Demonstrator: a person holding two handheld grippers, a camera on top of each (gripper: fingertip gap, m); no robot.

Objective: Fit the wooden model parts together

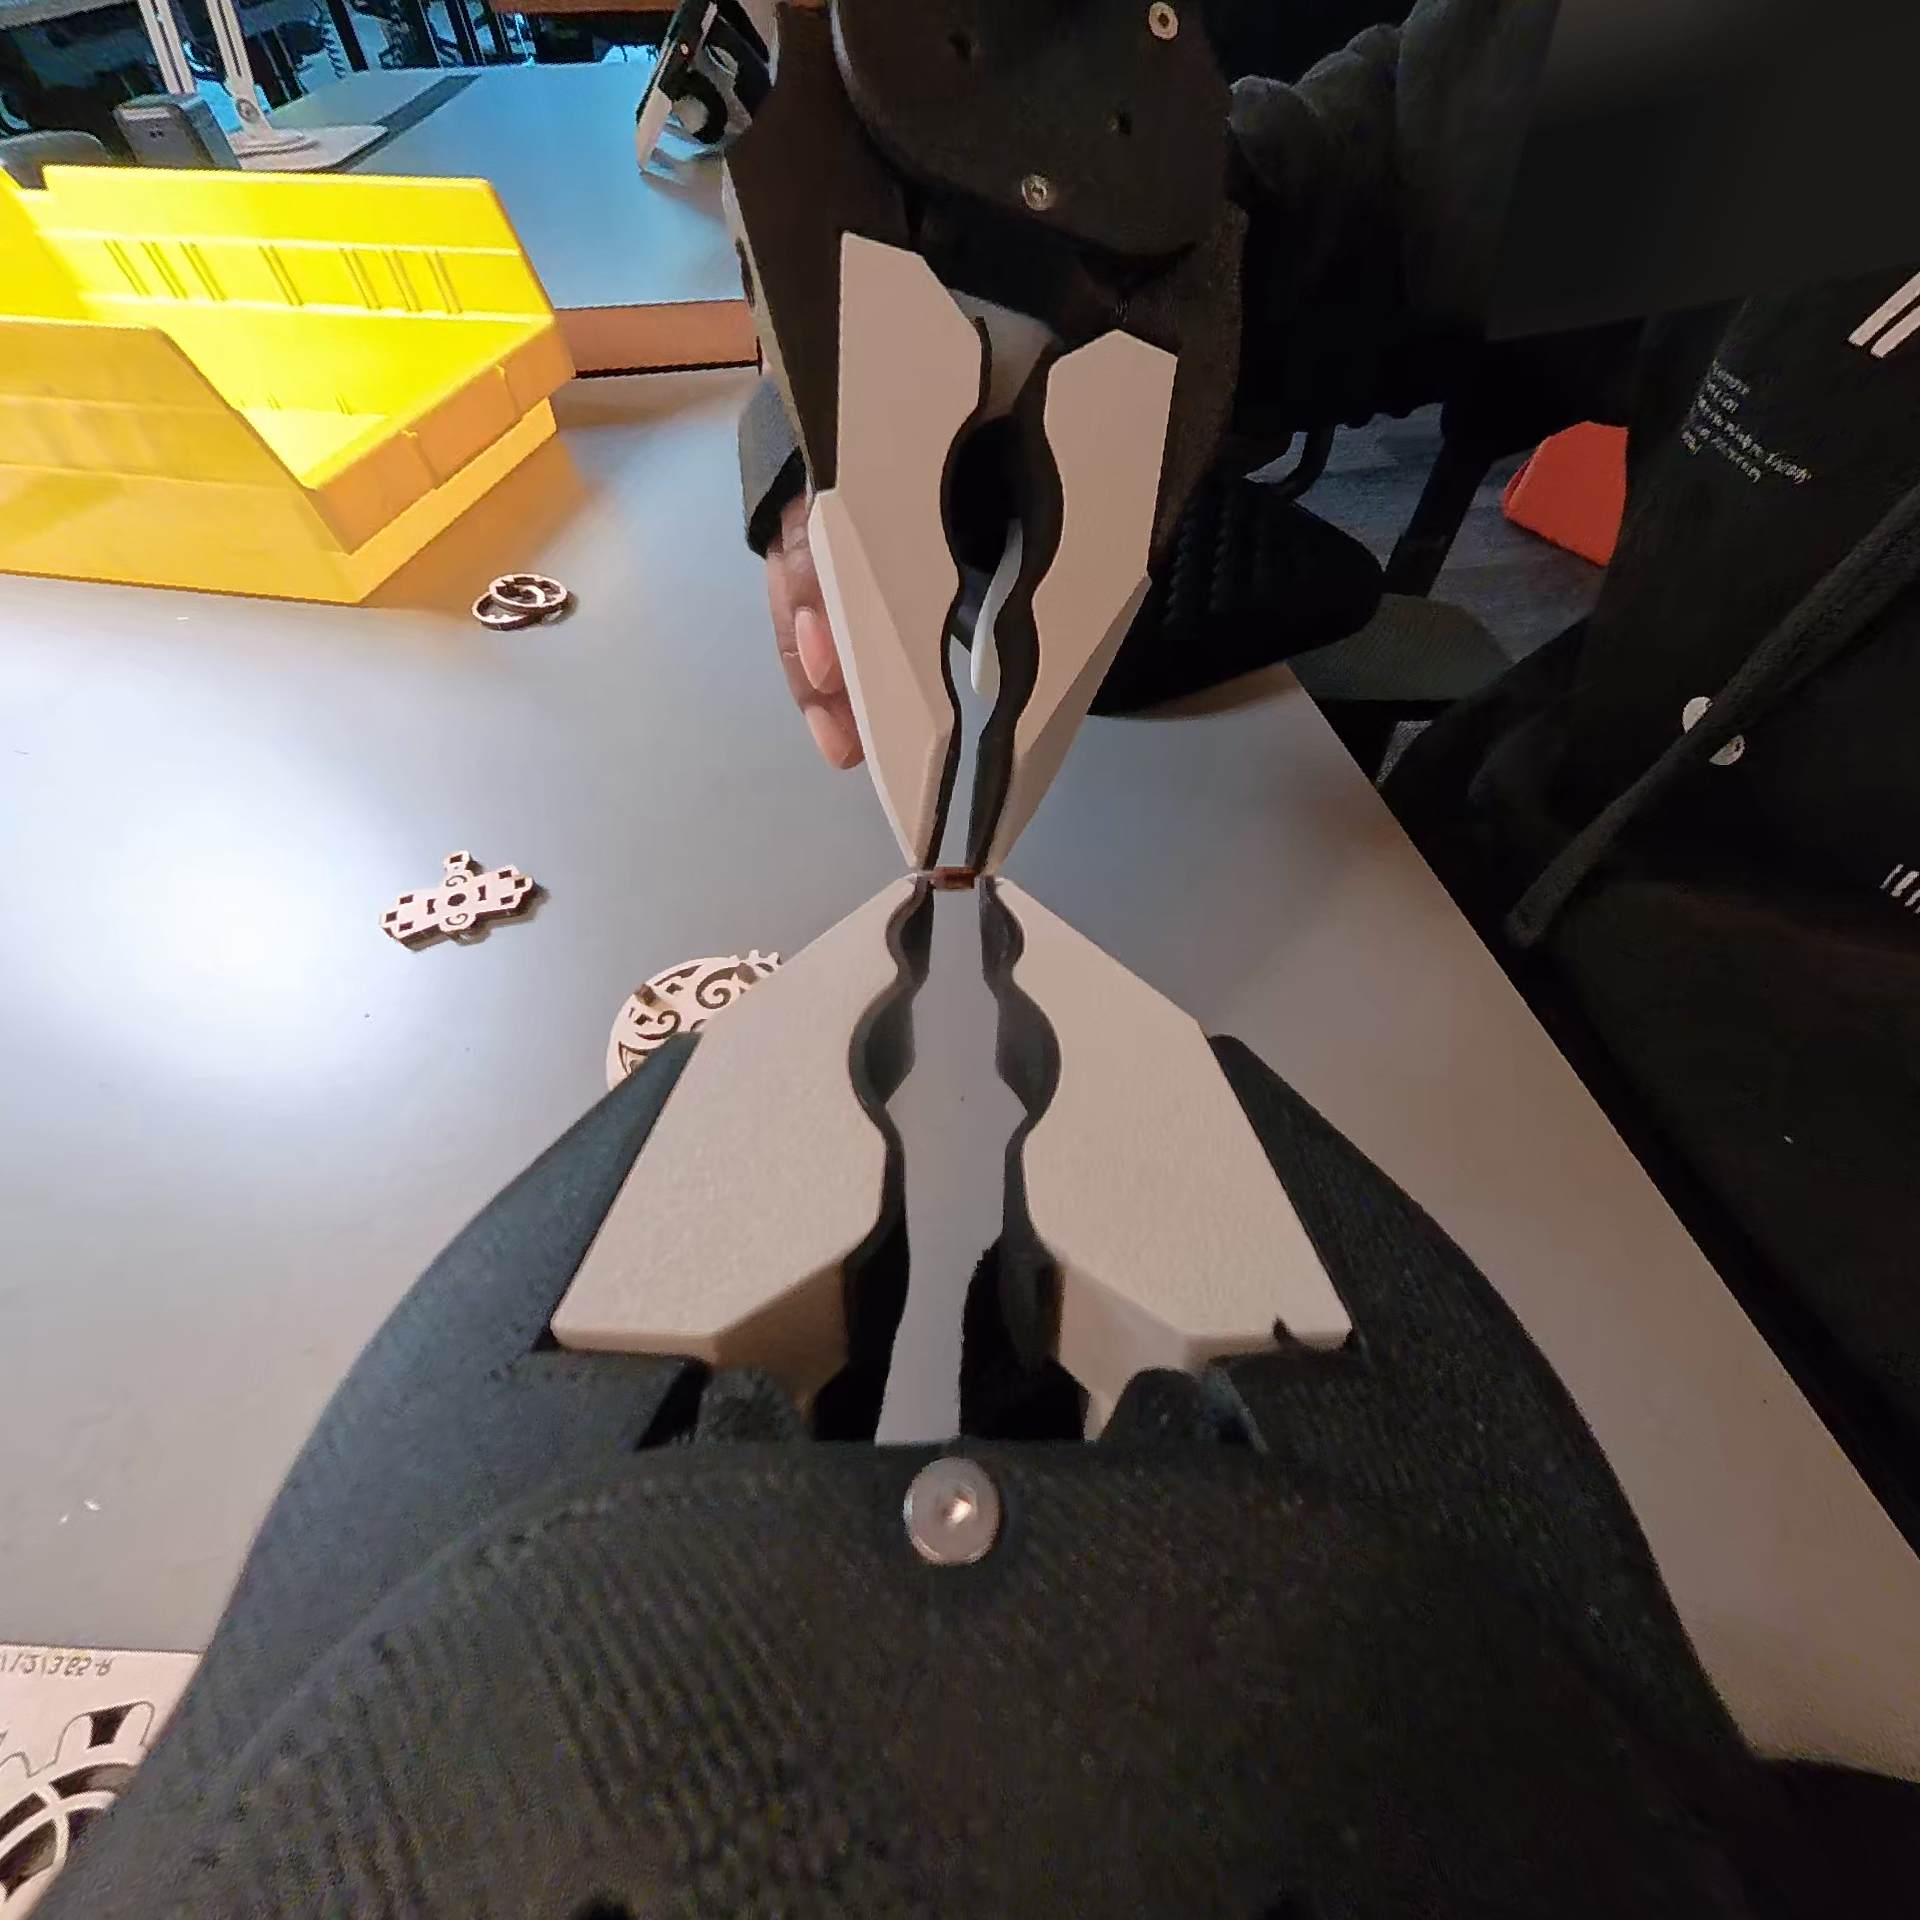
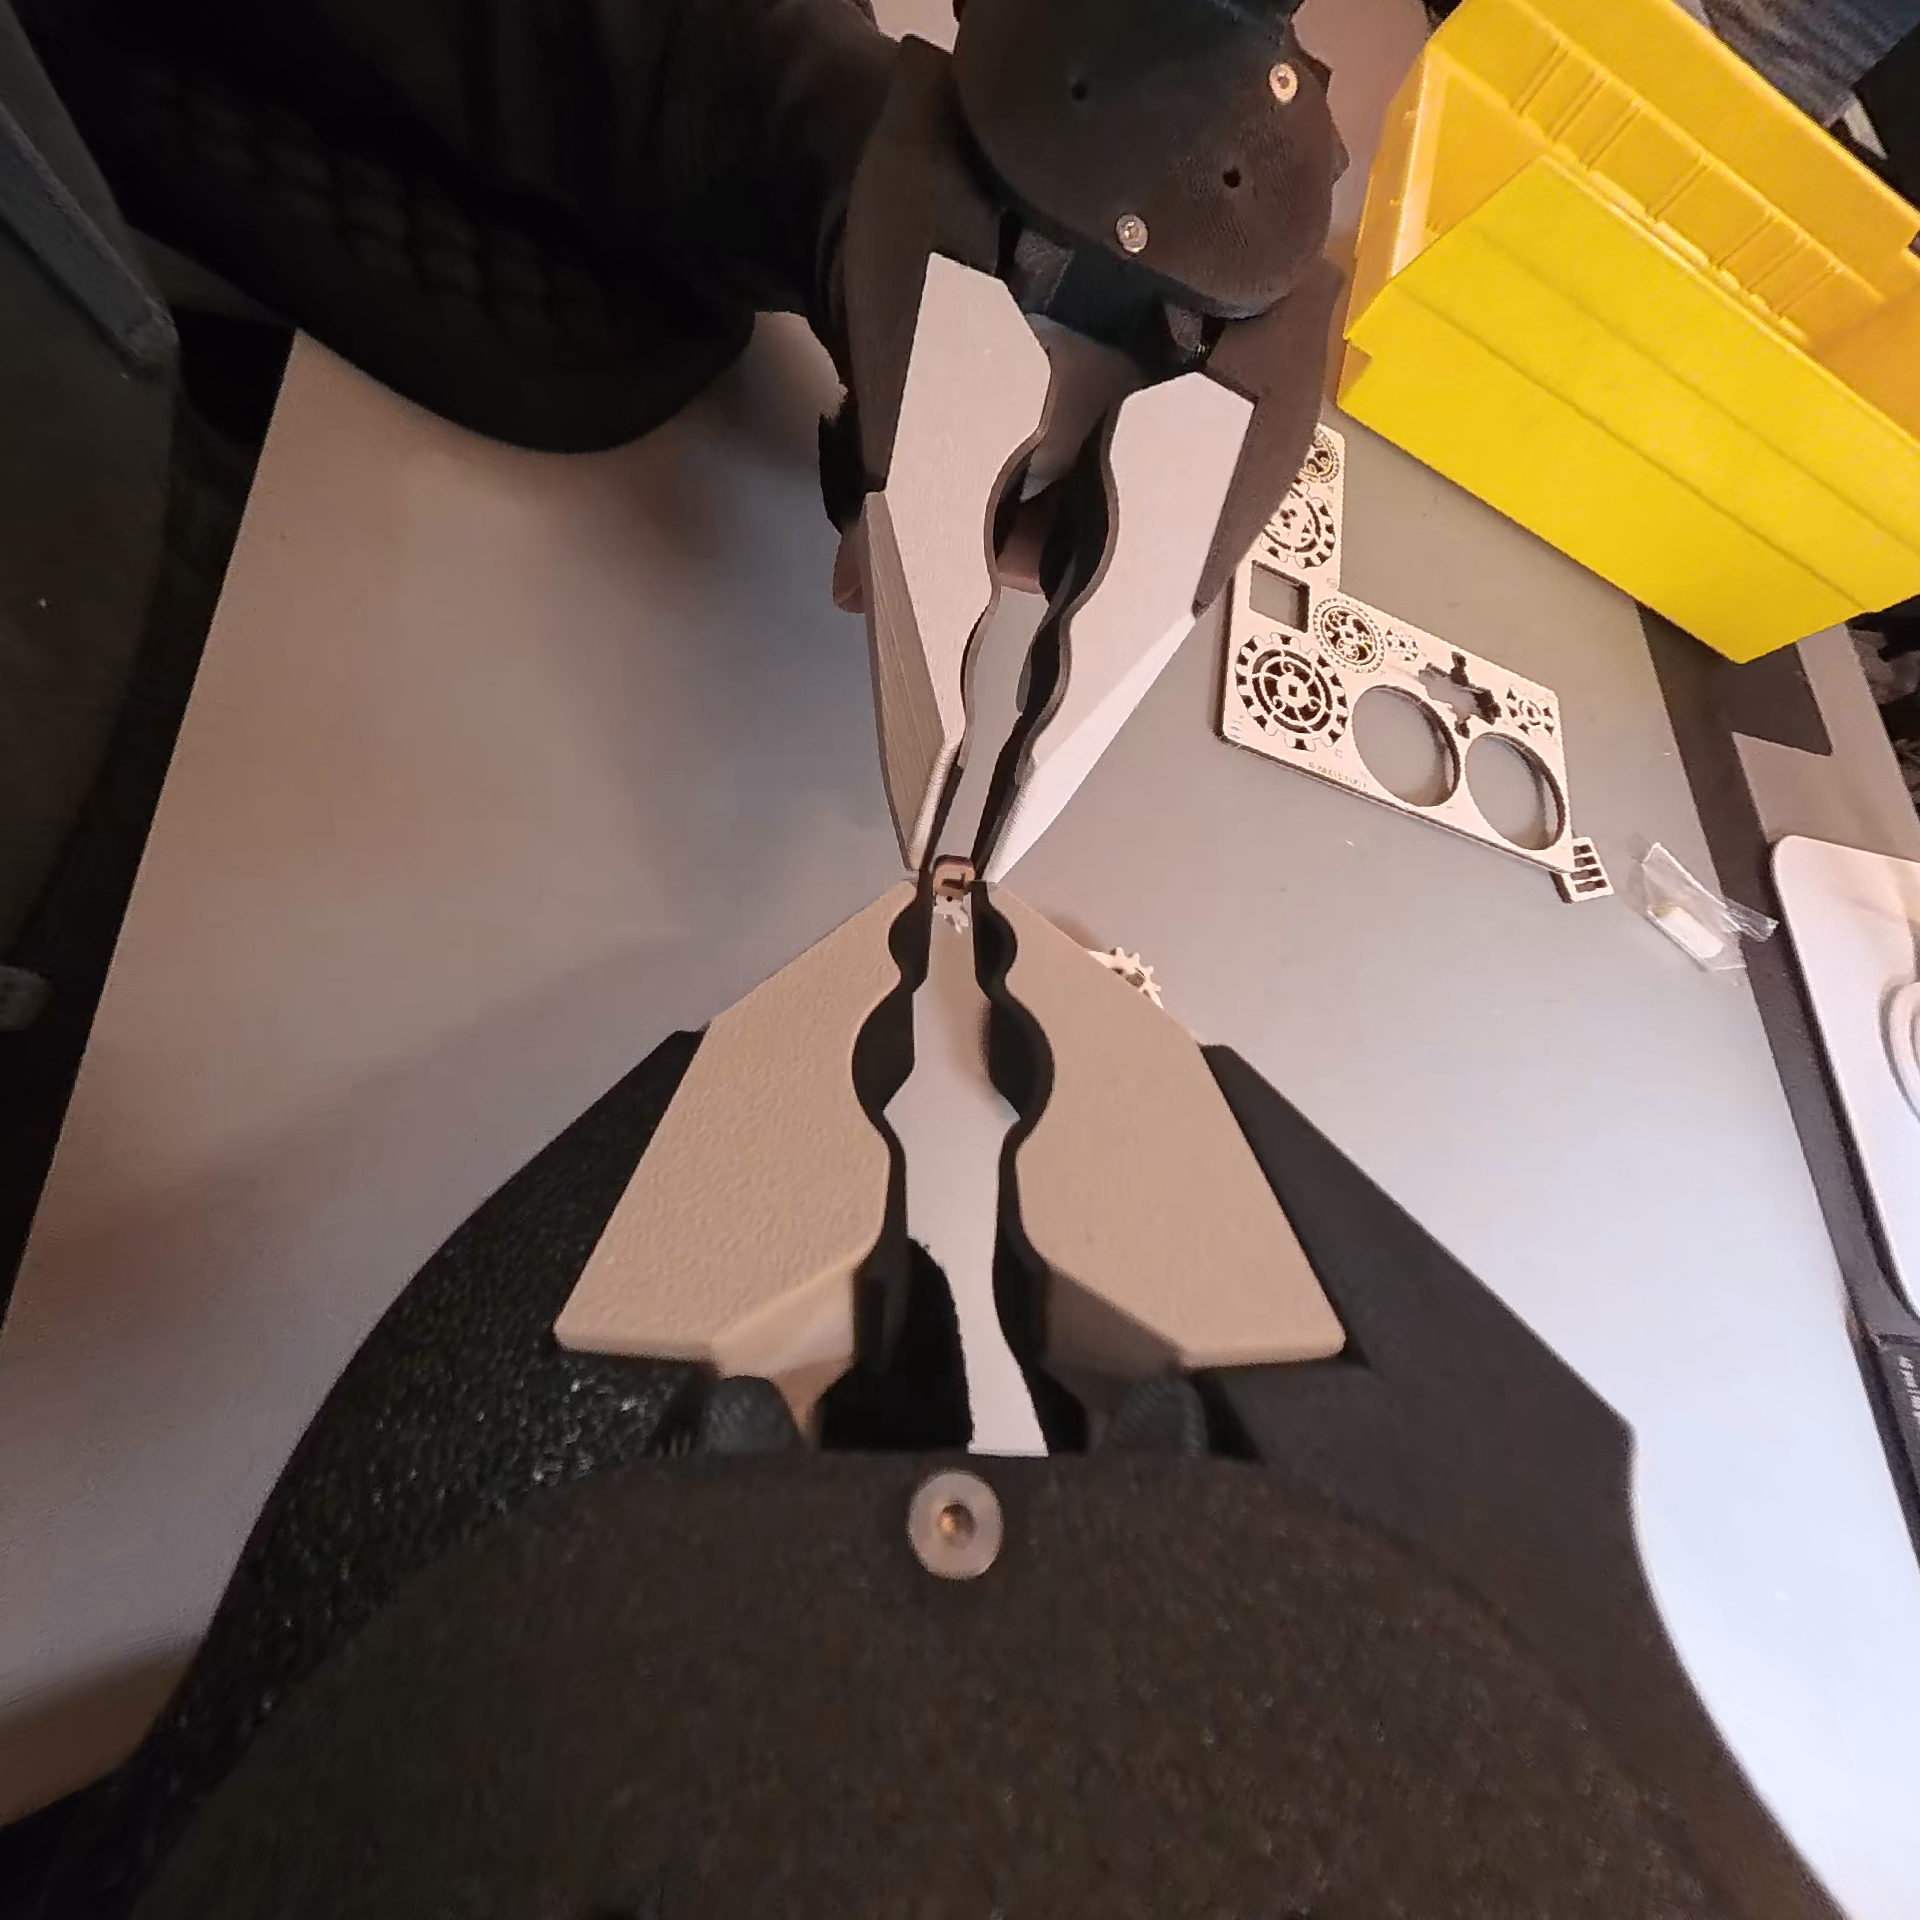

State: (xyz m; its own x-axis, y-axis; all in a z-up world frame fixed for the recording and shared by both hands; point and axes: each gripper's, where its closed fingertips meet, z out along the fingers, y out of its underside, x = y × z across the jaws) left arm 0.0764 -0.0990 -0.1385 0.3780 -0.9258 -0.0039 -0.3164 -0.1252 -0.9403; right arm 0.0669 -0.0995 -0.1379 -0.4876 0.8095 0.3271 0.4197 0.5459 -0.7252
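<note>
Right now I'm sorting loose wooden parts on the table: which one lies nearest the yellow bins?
The pair of small rings, just off the bins' front corner; the cross-shaped piece lies farther off.

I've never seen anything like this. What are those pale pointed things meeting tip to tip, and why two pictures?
They are two hand-held grippers, each worked by a person, not a robot arm. Each carries a camera looking along its own two fingers, so each picture shows its own gripper at the bottom and the other one facing it.

The left gripper and right gripper meet tip to tip, pinching small wooden pieces between them, too small to identify.

On the grey table lie a cross-shaped wooden part, small rings, a round wooden disc, a cut-out wooden sheet and yellow bins.
</note>
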